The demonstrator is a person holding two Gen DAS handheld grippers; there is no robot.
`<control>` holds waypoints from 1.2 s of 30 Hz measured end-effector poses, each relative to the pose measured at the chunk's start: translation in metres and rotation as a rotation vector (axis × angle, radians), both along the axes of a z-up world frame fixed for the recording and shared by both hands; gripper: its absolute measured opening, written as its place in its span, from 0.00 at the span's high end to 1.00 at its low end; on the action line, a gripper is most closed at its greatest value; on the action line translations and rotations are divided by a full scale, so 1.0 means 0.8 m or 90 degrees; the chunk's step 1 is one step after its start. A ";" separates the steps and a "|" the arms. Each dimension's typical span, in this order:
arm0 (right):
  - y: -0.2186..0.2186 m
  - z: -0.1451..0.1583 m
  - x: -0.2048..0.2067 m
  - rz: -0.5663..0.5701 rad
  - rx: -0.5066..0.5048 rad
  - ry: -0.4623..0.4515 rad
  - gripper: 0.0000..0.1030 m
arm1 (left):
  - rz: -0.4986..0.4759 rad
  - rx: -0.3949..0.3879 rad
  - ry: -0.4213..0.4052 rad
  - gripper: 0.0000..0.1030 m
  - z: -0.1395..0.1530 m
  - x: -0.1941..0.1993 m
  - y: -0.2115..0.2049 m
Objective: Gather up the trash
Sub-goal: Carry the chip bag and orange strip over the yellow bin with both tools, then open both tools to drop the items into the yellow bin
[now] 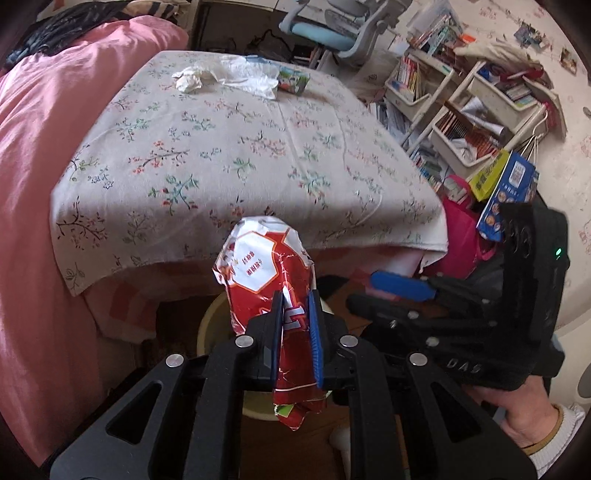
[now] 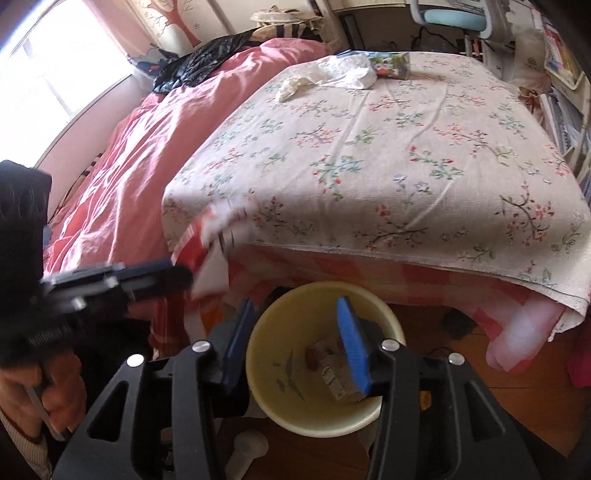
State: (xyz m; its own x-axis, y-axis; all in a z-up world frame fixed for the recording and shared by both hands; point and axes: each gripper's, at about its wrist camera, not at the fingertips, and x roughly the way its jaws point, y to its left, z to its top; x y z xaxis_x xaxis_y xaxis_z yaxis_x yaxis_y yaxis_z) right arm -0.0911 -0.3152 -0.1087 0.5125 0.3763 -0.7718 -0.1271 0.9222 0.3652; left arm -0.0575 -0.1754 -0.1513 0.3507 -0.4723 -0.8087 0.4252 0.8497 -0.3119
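My left gripper is shut on a crumpled red and white snack wrapper and holds it above a pale yellow bin on the floor by the bed. The wrapper shows blurred in the right wrist view, held by the left gripper. My right gripper is open and empty just above the bin, which holds a small carton. On the far side of the floral bedspread lie a crumpled tissue, a white plastic bag and a green carton.
A pink duvet covers the left of the bed. A book trolley and a pink bag stand to the right. A desk chair stands beyond the bed. My right gripper shows at the lower right.
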 end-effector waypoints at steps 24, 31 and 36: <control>-0.021 0.008 -0.002 -0.058 0.010 -0.054 0.35 | 0.121 0.081 -0.166 0.23 0.035 0.000 0.017; -0.012 0.008 -0.001 -0.048 -0.009 -0.062 0.35 | 0.136 0.078 -0.169 0.20 0.036 0.001 0.021; -0.007 0.010 -0.001 -0.042 -0.019 -0.073 0.34 | 0.146 0.074 -0.168 0.20 0.037 0.002 0.023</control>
State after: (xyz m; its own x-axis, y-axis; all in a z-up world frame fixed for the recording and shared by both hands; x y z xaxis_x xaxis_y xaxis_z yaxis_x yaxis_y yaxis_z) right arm -0.0918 -0.3208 -0.1005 0.6203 0.3173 -0.7173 -0.1056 0.9400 0.3245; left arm -0.0556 -0.1566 -0.1218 0.6408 -0.2672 -0.7197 0.2724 0.9556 -0.1123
